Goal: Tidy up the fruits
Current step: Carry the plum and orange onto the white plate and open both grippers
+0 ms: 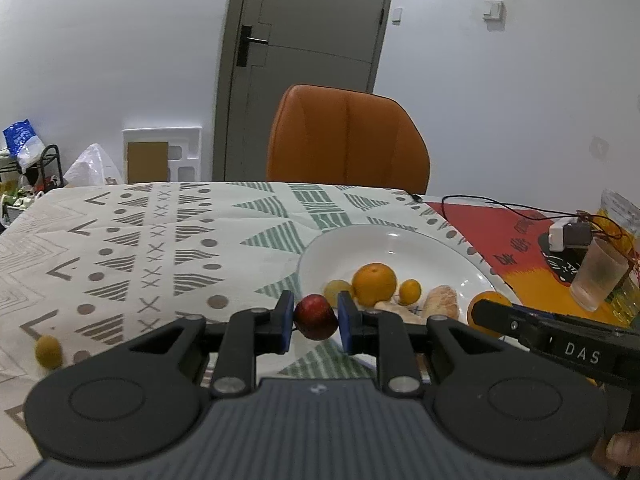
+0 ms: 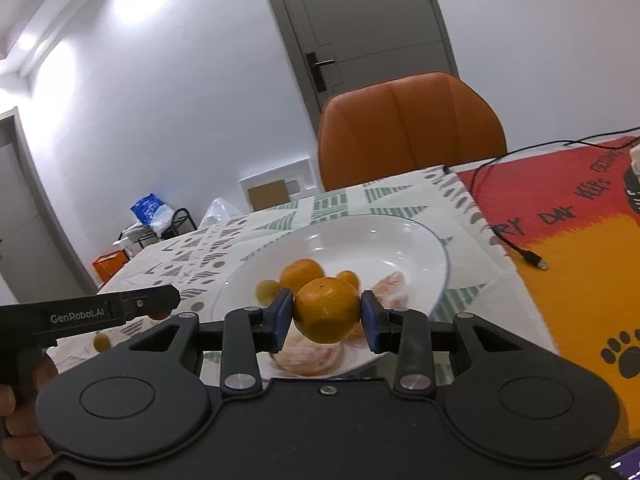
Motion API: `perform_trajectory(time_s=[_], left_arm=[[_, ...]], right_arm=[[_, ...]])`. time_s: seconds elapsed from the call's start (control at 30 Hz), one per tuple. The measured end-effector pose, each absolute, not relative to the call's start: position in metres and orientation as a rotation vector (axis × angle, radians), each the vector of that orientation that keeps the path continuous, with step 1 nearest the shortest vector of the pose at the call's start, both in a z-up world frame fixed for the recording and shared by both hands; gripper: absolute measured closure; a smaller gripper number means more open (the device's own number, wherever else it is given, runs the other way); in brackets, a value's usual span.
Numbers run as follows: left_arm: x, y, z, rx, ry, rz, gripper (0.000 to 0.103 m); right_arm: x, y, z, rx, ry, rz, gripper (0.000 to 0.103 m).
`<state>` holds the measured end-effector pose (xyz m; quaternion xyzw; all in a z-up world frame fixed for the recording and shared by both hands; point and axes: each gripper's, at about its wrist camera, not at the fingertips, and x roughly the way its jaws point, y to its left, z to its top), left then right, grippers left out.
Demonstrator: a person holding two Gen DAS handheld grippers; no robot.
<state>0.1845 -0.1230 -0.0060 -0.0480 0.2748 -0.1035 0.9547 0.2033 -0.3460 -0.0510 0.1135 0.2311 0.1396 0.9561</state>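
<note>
- The left gripper (image 1: pixel 316 317) was closed on a red apple (image 1: pixel 316 317), held just off the near-left rim of the white plate (image 1: pixel 400 244).
- The right gripper (image 2: pixel 326 314) clamped an orange (image 2: pixel 326 314) over the plate's near edge, its stem dimple facing up towards the camera.
- Both fruits were round, with no clear long axis.
- A small yellow fruit (image 1: pixel 48 352) lay on the patterned cloth (image 1: pixel 160 240), well apart.

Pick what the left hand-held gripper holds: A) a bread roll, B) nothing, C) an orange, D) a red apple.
D: the left hand-held gripper is closed on a red apple just short of the plate, while the right hand-held gripper holds the orange.
</note>
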Motion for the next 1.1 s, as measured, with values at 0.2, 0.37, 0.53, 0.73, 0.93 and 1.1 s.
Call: perform_trajectory(time_s=[0.2, 0.37, 0.53, 0.73, 0.93, 1.1], left_arm=[[0.192, -0.137, -0.008, -0.091, 0.565, -0.234, 0.081], [0.195, -0.145, -0.009, -0.085, 0.558, -0.253, 0.080], [0.195, -0.142, -0.008, -0.082, 0.555, -0.246, 0.077], [0.198, -0.125, -0.009, -0.090, 0.568, -0.200, 0.075], [0.195, -0.111, -0.007, -0.089, 0.560, -0.161, 0.064], [0.191, -0.099, -0.004, -0.098, 0.550, -0.126, 0.040]], right_arm=[[0.207, -0.356, -0.055, 0.243, 0.476, 0.262, 0.068], [0.210, -0.360, -0.056, 0.245, 0.478, 0.260, 0.068], [0.214, -0.356, -0.055, 0.242, 0.482, 0.266, 0.068], [0.222, -0.347, -0.055, 0.235, 0.486, 0.288, 0.068], [0.230, -0.336, -0.049, 0.223, 0.475, 0.306, 0.068], [0.228, -0.331, -0.043, 0.218, 0.442, 0.283, 0.030]])
